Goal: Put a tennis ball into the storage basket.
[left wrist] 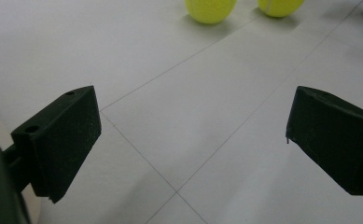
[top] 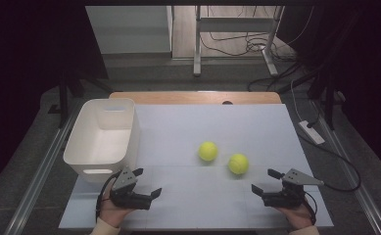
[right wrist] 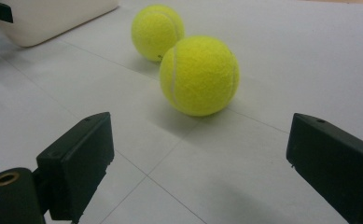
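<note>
- Left gripper (top: 147,182) held low over the near left of the white table surface (top: 188,205), jaws spread wide, nothing between them
- Right gripper (top: 266,180) at the near right, jaws likewise wide apart and empty
- Two fuzzy yellow-green tennis balls (top: 208,151) (top: 238,163) lie near each other at mid-table, the right one nearest the right gripper
- White plastic bin (top: 103,134) stands at the left edge, beyond the left gripper

Open lane: we see bare table (top: 212,127) between both grippers.
Obstacles: 2 tennis balls (top: 208,151) (top: 238,163) ahead, white bin (top: 102,137) at left.
</note>
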A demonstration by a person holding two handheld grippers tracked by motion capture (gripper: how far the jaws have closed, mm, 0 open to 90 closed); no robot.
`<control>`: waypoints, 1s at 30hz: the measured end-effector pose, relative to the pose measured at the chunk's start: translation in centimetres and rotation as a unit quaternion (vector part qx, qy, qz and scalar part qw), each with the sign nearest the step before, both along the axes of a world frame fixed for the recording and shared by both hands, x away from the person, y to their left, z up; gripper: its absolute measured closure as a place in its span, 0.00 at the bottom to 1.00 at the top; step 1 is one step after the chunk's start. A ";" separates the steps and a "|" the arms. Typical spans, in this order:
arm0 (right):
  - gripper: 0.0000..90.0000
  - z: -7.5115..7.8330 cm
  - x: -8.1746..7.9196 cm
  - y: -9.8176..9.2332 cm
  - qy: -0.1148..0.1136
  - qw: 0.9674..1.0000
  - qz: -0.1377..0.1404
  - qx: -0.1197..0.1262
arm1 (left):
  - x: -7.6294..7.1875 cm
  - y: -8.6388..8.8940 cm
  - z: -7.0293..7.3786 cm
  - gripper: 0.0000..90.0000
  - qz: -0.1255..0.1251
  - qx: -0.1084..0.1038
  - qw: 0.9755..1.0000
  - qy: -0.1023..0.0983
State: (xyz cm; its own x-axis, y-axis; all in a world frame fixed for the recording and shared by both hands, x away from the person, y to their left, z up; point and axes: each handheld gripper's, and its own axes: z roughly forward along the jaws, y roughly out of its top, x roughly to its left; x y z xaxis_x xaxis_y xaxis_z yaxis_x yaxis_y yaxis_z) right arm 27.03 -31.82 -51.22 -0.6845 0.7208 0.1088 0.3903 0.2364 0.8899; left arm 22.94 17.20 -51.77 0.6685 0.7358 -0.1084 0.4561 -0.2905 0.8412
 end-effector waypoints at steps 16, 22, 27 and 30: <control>0.09 0.0 0.2 0.1 0.002 1.000 0.002 0.004 | 0.7 -1.5 1.0 0.04 -0.014 0.006 1.000 0.002; 0.09 0.0 0.1 0.3 0.000 1.000 0.003 0.002 | 1.1 -2.0 1.3 0.04 -0.018 0.013 1.000 0.000; 0.09 0.0 -0.1 0.2 -0.001 1.000 0.001 0.003 | 1.2 -2.4 1.6 0.05 -0.021 0.018 1.000 -0.002; 0.09 0.1 -0.1 0.1 -0.002 1.000 0.001 0.005 | 1.3 -2.6 1.7 0.04 -0.022 0.018 1.000 -0.001</control>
